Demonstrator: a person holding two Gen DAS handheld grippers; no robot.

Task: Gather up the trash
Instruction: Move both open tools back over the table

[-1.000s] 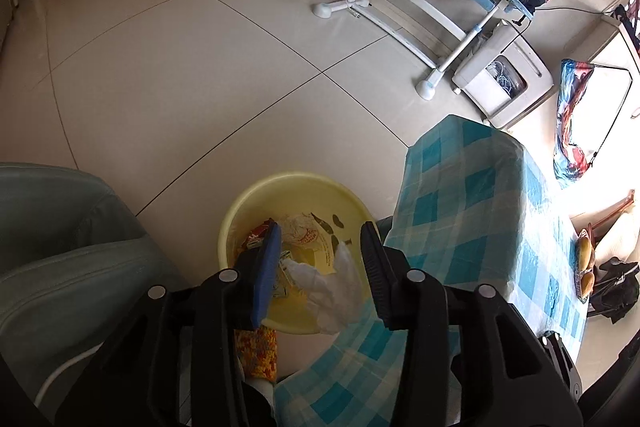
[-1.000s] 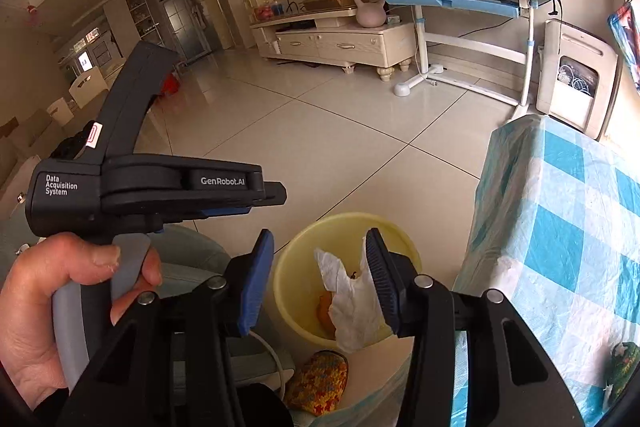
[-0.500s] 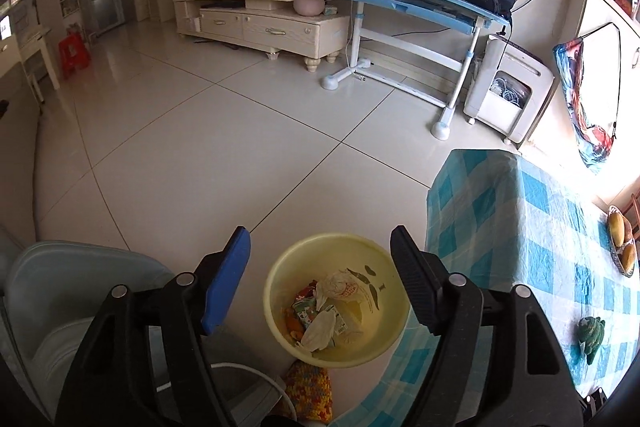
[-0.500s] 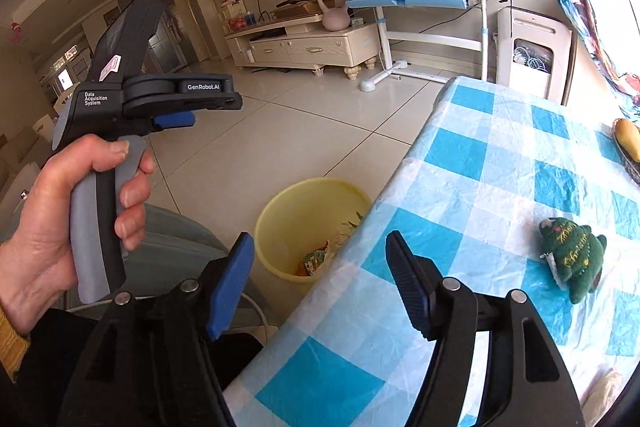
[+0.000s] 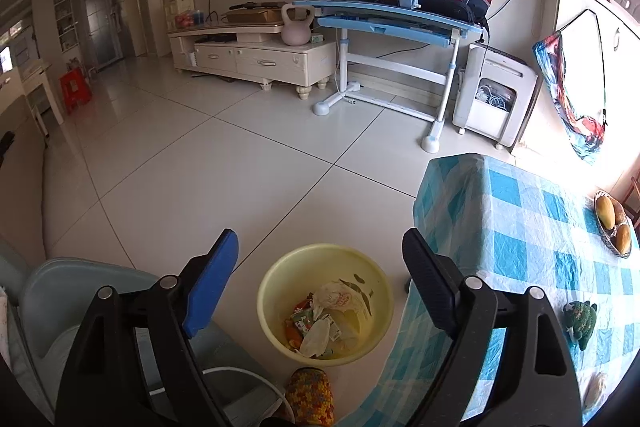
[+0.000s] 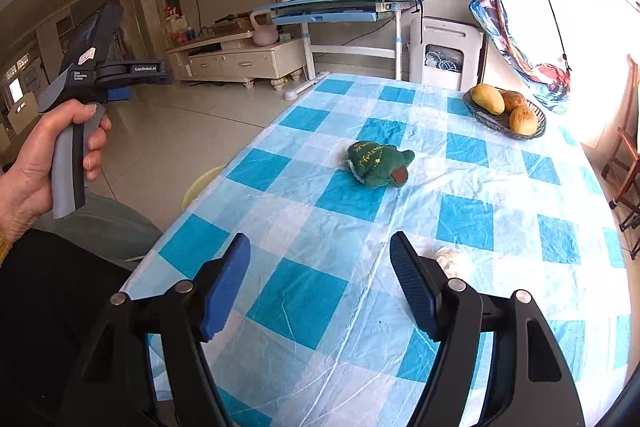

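Observation:
A yellow basin (image 5: 276, 279) stands on the floor beside the table and holds crumpled wrappers and white tissue (image 5: 320, 323). My left gripper (image 5: 320, 279) is open and empty, high above the basin. My right gripper (image 6: 320, 279) is open and empty over the blue-checked tablecloth (image 6: 352, 195). A crumpled white tissue (image 6: 450, 259) lies on the cloth just beyond the right finger; it also shows in the left wrist view (image 5: 596, 383). Only the basin's rim (image 6: 200, 183) shows past the table edge in the right wrist view.
A green plush toy (image 6: 378, 163) lies mid-table. A basket of fruit (image 6: 504, 111) sits at the far right. A grey-green chair (image 5: 72, 299) is at my left. A blue desk (image 5: 400, 23) and TV cabinet (image 5: 256, 59) stand across the tiled floor.
Both grippers opened and dropped the white tissue into the basin. The left one rose above the basin. The right one swung right over the table.

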